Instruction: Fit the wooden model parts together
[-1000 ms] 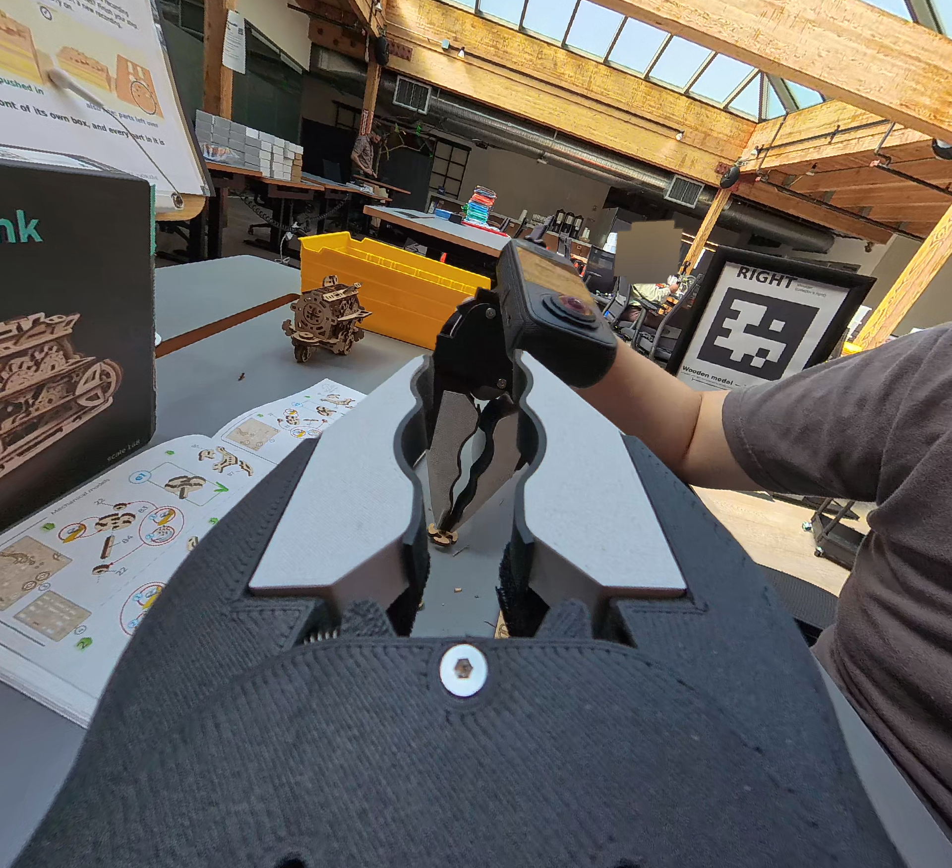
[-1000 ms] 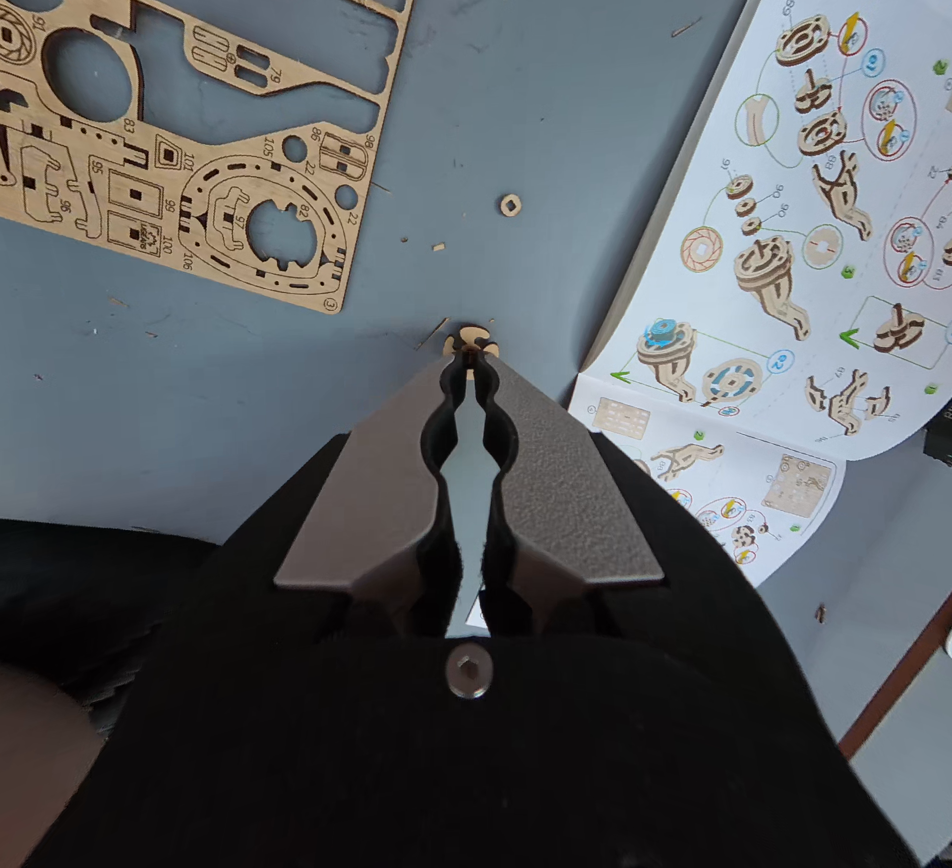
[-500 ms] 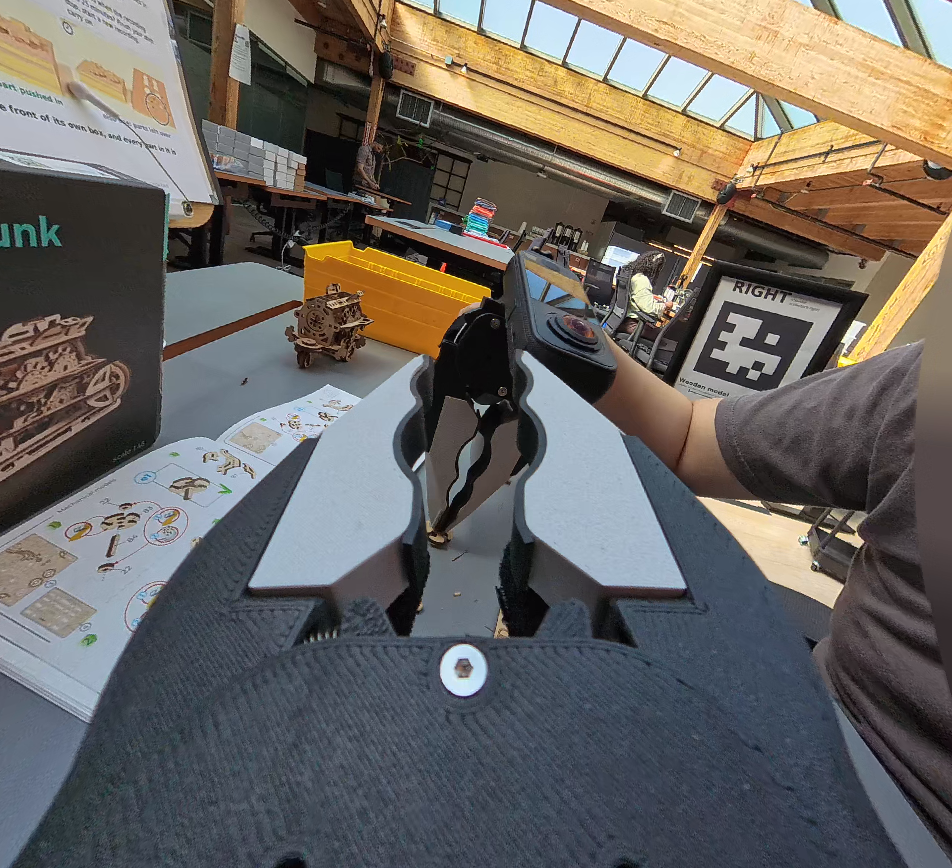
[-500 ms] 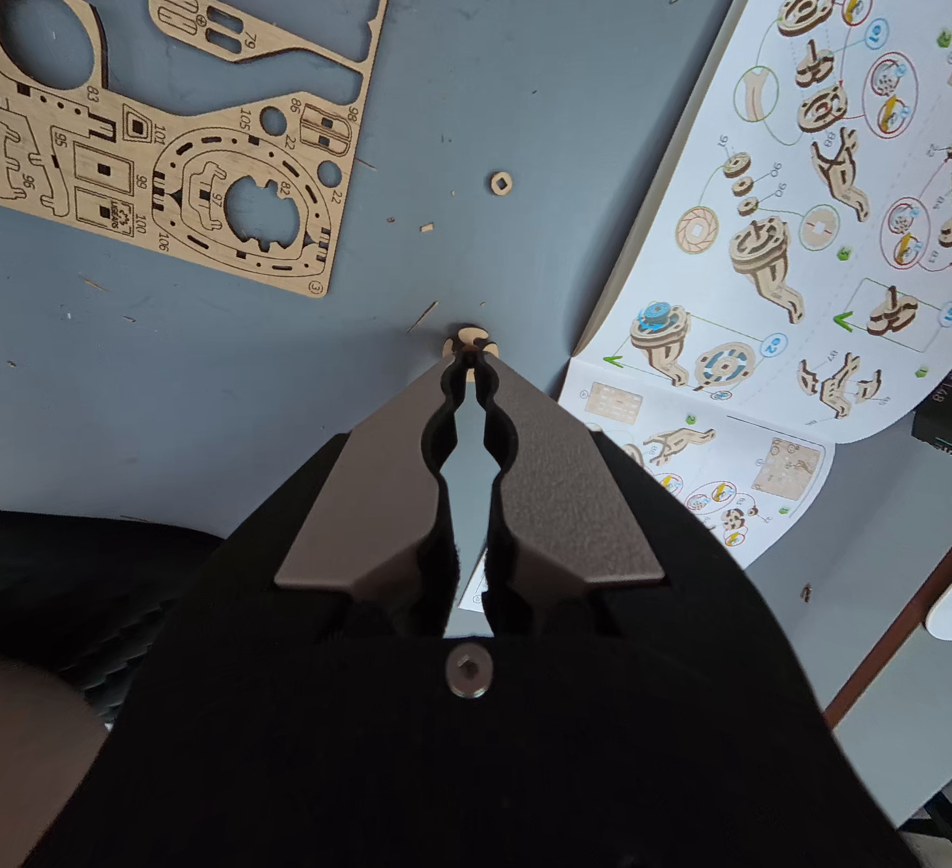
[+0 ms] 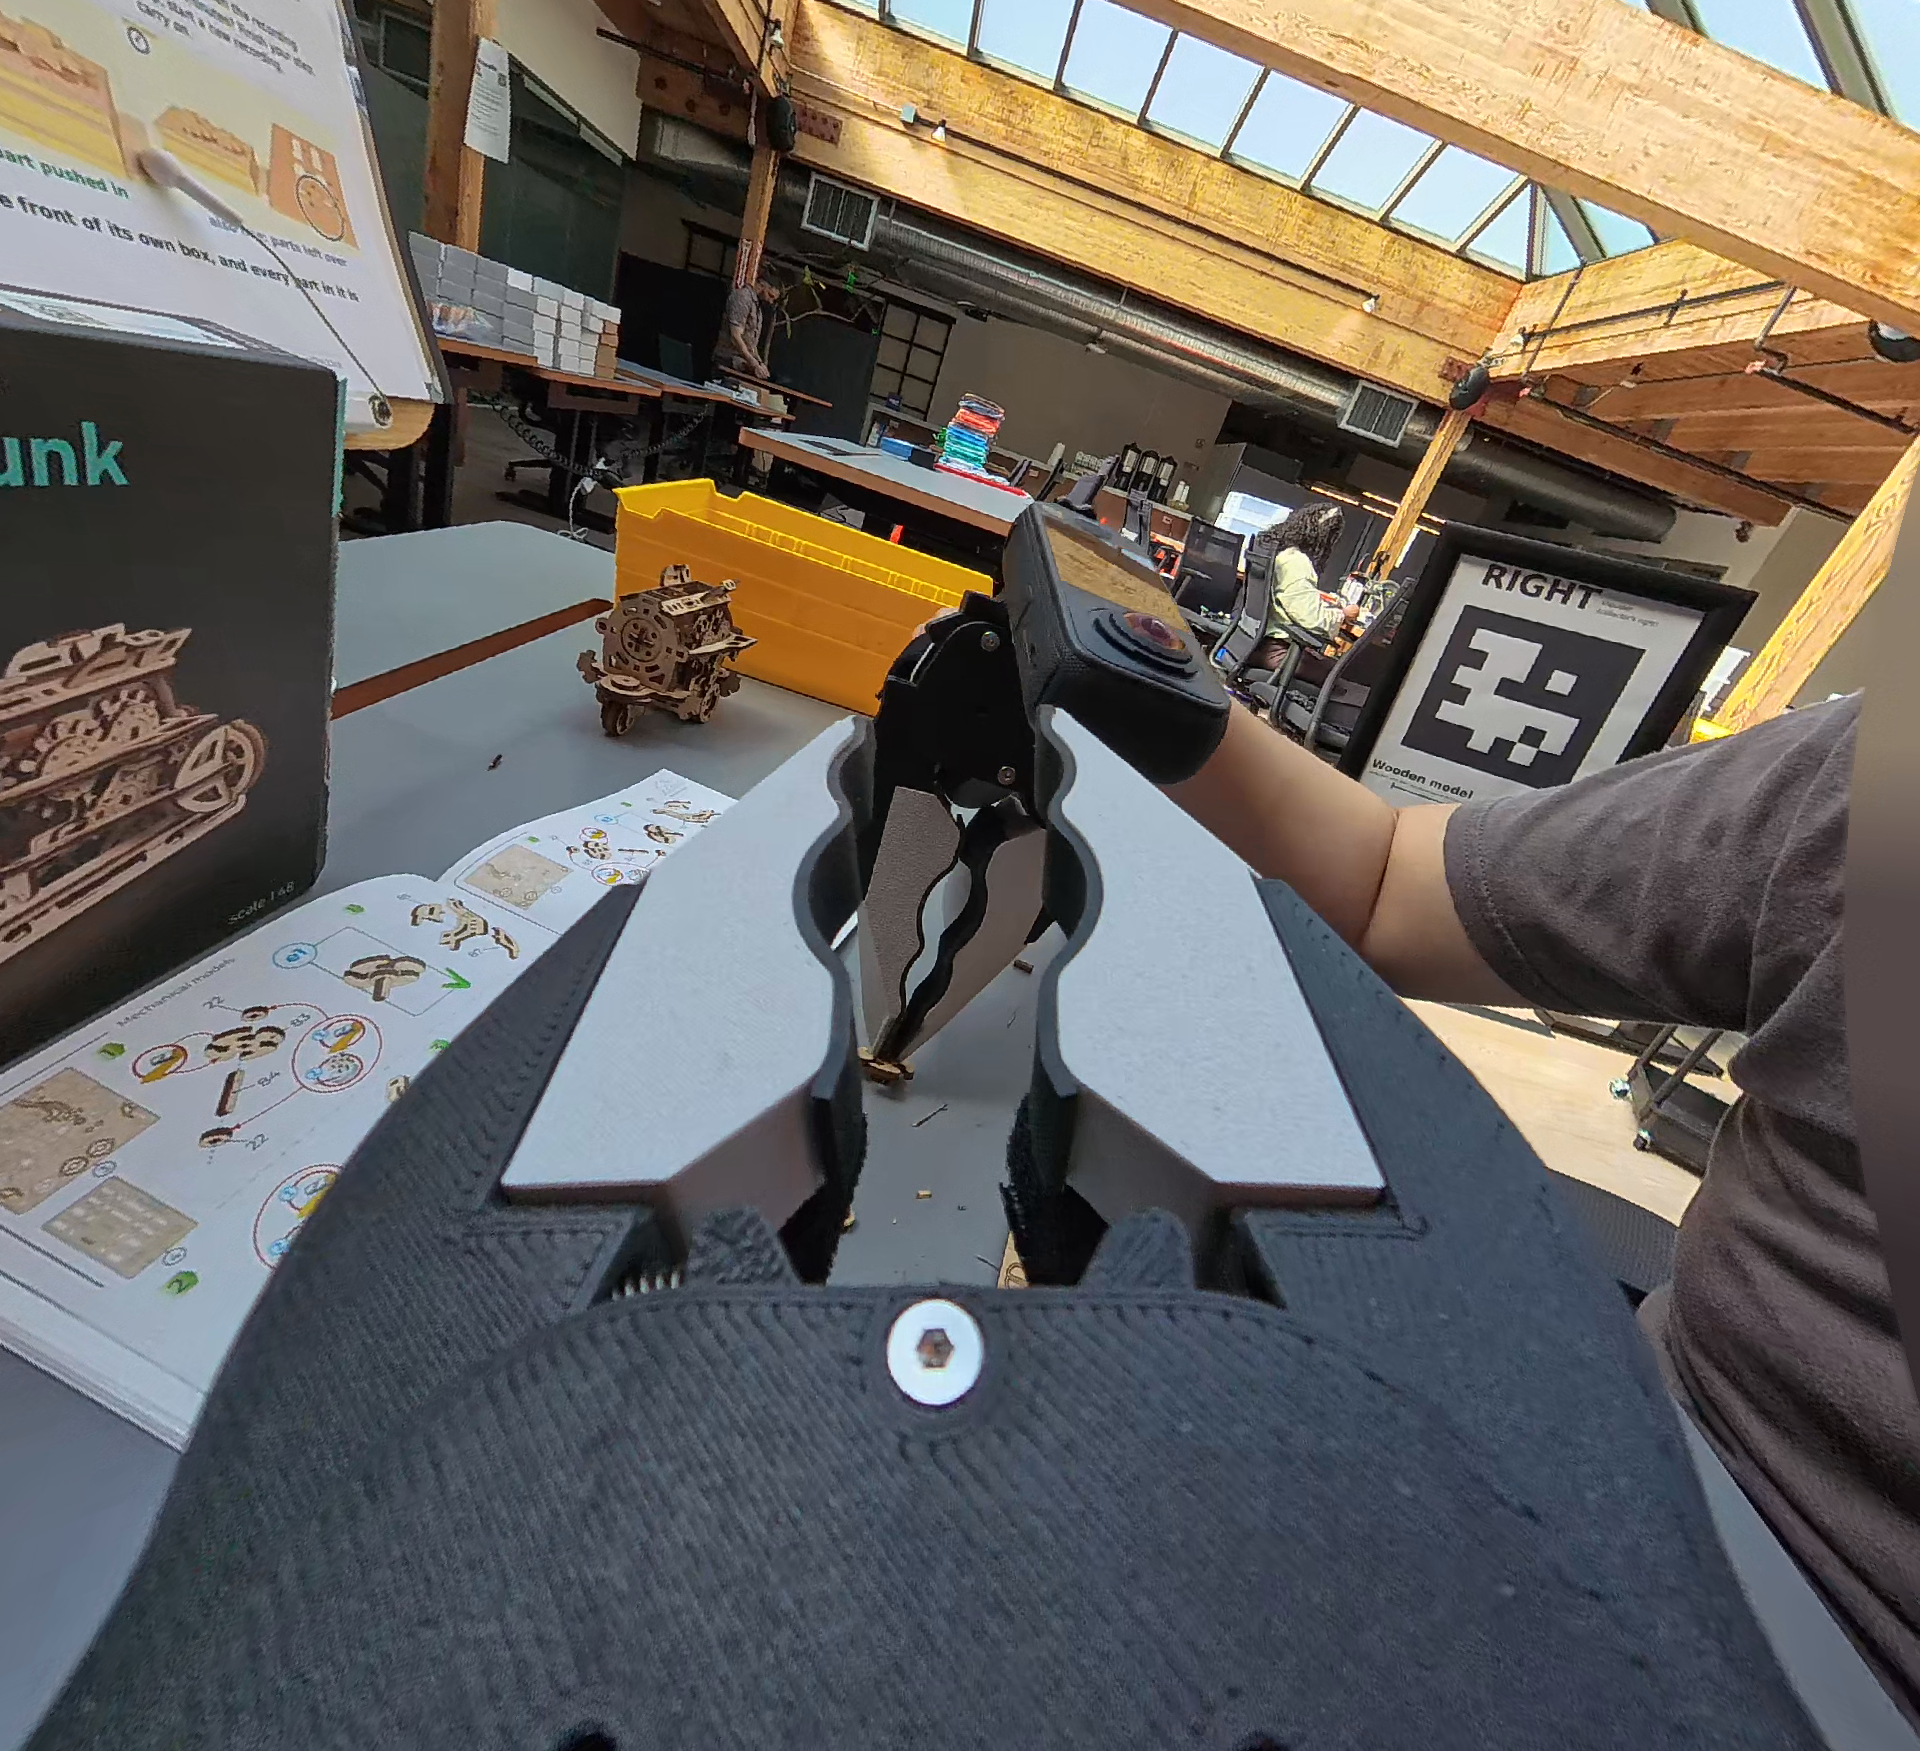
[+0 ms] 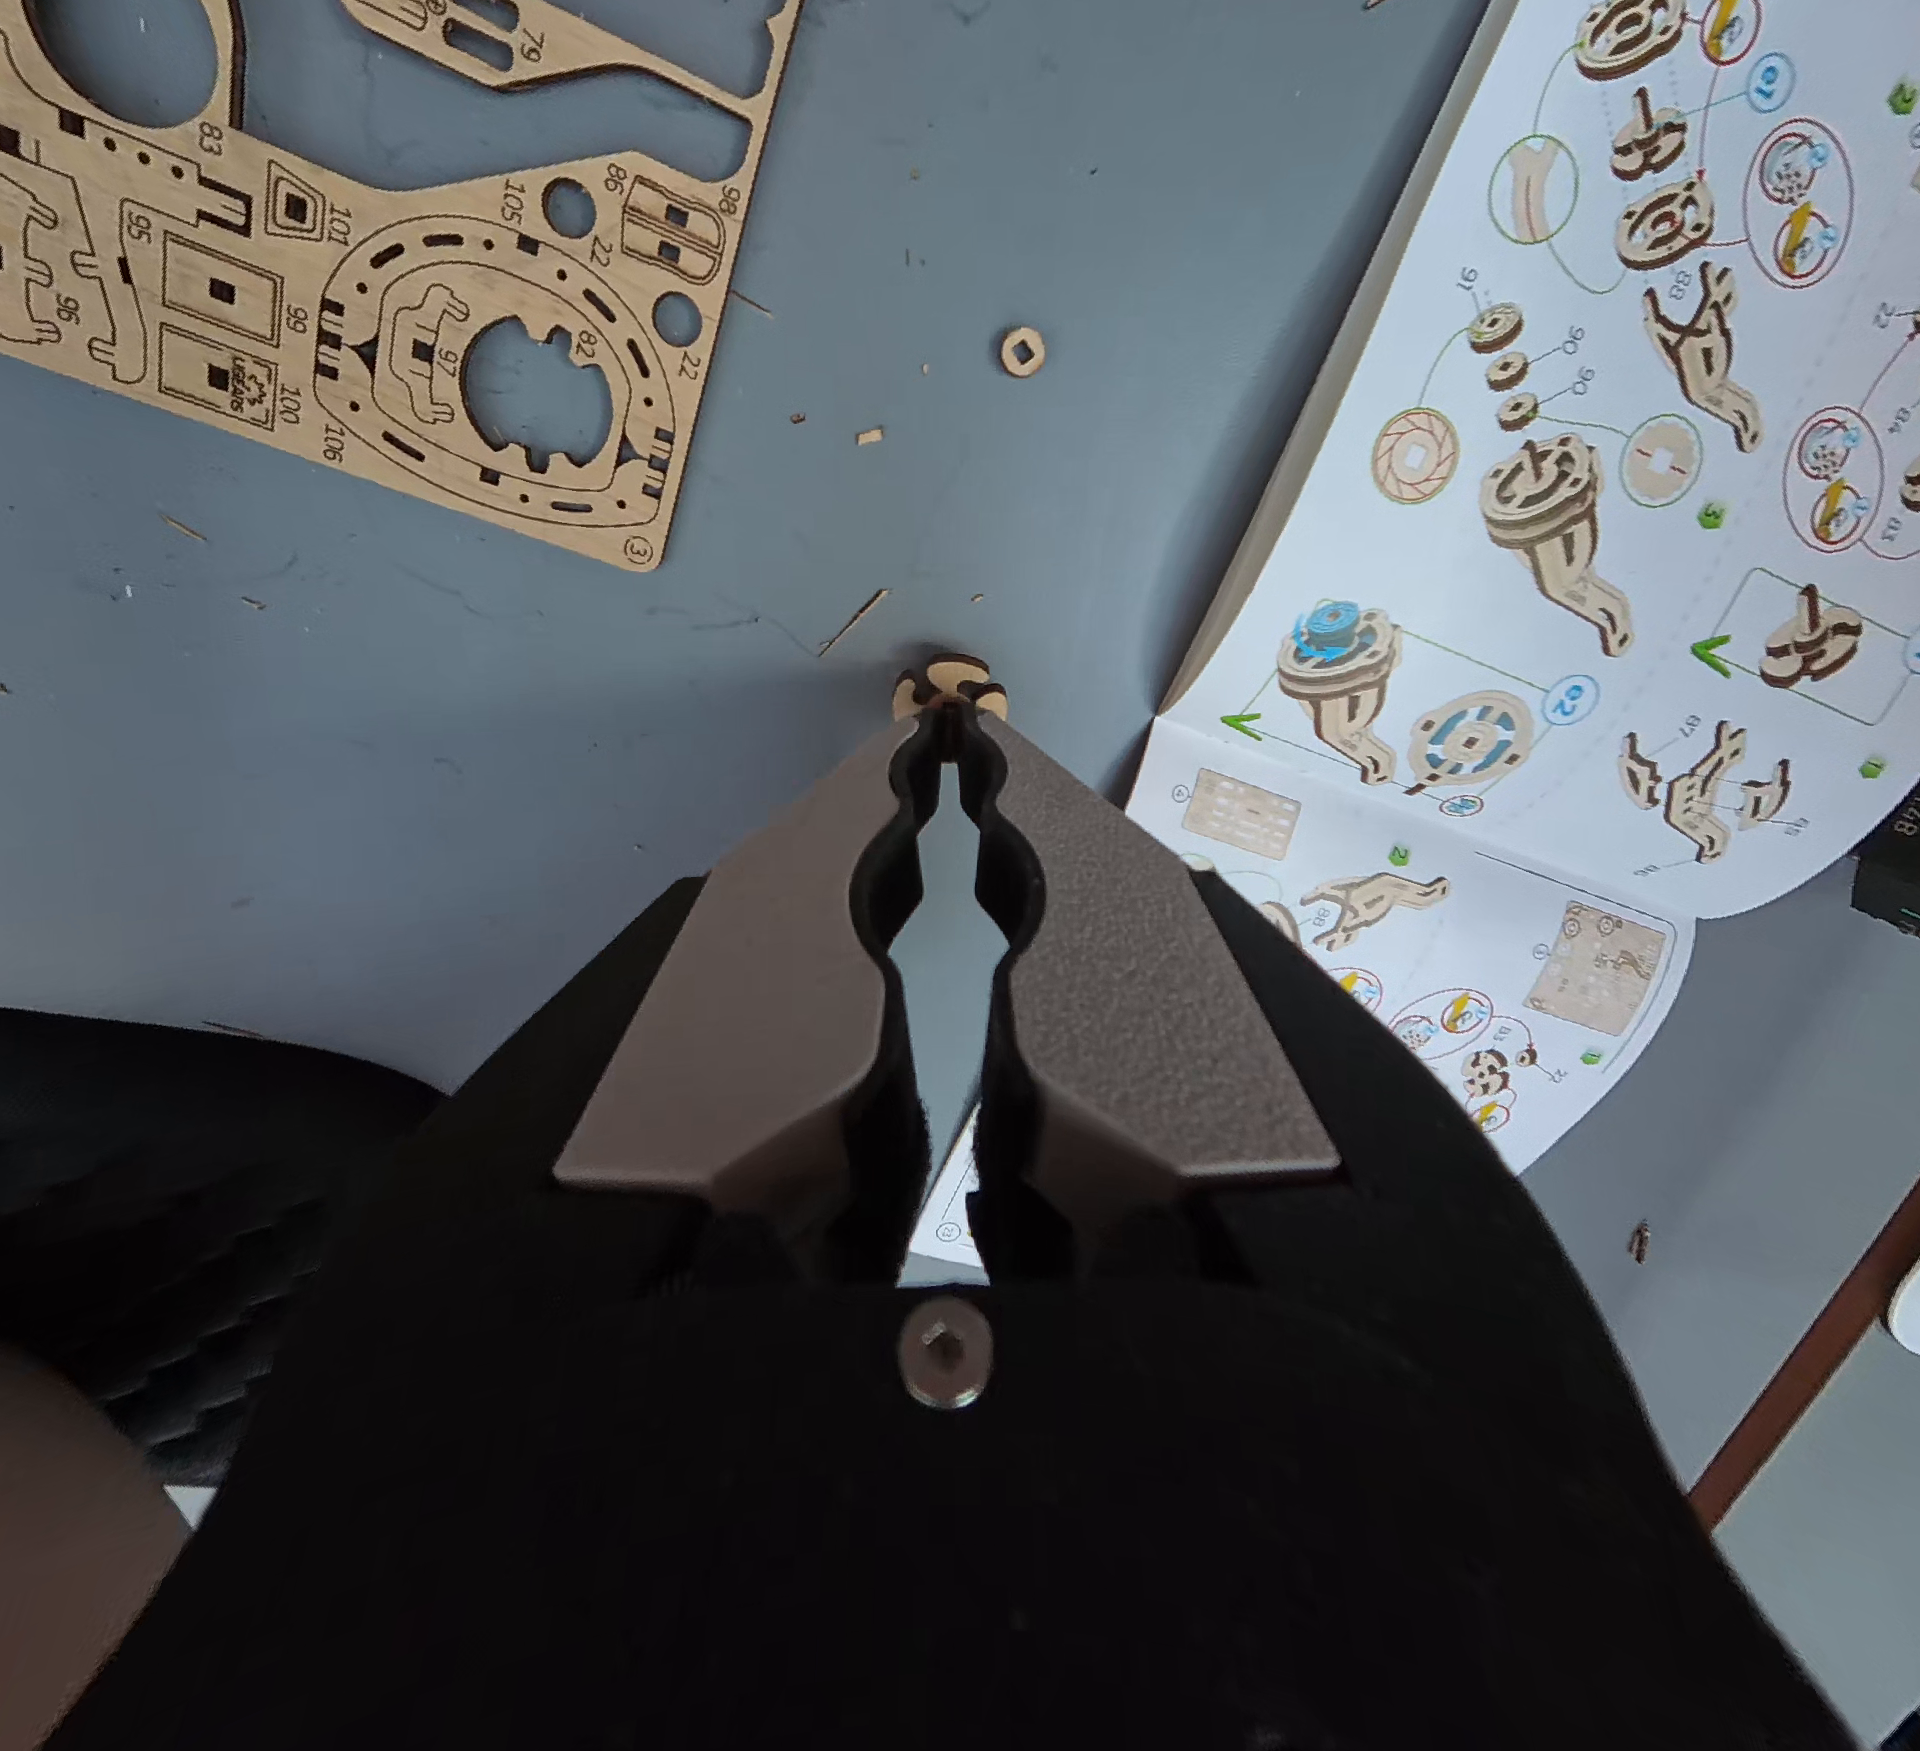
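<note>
My right gripper [image 6: 951, 714] is shut on a small round wooden part [image 6: 940, 678] and holds it tip-down just above the grey table [image 6: 1039, 91]. In the left wrist view the right gripper [image 5: 891, 1047] and its part [image 5: 885, 1067] show between my left fingers. My left gripper [image 5: 945, 828] is open and empty, facing the right gripper from close by. A laser-cut wooden sheet [image 6: 364, 247] lies flat to the upper left of the held part. A small wooden ring [image 6: 1021, 351] lies loose on the table beyond it.
An open instruction booklet [image 6: 1558, 454] lies right of the part; it also shows in the left wrist view [image 5: 260, 1026]. A black model box [image 5: 156, 662], an assembled wooden model [image 5: 665, 652], a yellow bin [image 5: 790, 579] and a framed marker sign [image 5: 1538, 673] stand farther back. The gap from one gripper's tips to the other's is roughly 20 cm.
My right gripper has drifted slightly over the table, still shut on the small part. The left gripper has stayed open and barely moved.
</note>
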A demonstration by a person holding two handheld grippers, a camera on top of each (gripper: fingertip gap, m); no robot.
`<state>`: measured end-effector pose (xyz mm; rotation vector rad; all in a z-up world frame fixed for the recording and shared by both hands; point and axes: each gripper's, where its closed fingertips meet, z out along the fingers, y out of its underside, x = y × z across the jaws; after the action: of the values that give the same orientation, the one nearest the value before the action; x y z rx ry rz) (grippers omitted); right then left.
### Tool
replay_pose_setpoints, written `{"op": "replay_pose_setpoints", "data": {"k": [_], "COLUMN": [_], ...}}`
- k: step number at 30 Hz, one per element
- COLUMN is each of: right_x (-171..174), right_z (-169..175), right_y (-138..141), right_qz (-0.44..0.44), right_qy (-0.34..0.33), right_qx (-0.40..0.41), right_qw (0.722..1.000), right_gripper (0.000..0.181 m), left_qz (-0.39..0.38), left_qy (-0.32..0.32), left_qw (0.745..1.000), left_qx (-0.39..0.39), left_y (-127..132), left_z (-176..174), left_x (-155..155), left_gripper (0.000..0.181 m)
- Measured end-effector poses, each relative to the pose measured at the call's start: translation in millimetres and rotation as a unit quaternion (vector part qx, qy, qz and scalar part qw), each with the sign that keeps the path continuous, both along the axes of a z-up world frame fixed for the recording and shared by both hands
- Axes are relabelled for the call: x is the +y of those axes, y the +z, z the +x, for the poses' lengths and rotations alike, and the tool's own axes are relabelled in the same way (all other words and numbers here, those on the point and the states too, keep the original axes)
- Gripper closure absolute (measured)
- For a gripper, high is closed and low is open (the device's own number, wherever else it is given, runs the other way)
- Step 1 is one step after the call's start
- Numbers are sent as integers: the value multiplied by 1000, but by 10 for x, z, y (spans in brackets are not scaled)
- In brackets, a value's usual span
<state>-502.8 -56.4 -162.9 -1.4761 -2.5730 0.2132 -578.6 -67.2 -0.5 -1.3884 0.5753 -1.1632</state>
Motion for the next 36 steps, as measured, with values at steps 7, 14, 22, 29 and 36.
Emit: {"op": "replay_pose_setpoints", "data": {"k": [7, 14, 22, 29, 36], "right_x": [-25, -35, -30, -30, -32], "right_z": [-1, -12, -6, -7, -11], "right_y": [5, 1, -2, -3, -5], "right_qz": [-44, -40, 15, 48, 82], "right_qy": [-13, -12, -7, 0, 11], "right_qx": [7, -11, -64, -106, -165], "right_qw": [999, 999, 998, 993, 983], "right_gripper": [179, 179, 179, 178, 179], "left_qz": [1, -1, -2, 12, 7], "left_qy": [0, -2, 2, 20, 19], "left_qw": [1000, 1000, 1000, 999, 999], "left_qx": [1, 0, -9, -46, -44], "left_y": [8, -1, 18, 186, 159], "left_z": [2, 5, -29, -226, -221], "left_x": [-5, 0, 14, 13, 23], "left_gripper": [153, 152, 153, 152, 152]}}
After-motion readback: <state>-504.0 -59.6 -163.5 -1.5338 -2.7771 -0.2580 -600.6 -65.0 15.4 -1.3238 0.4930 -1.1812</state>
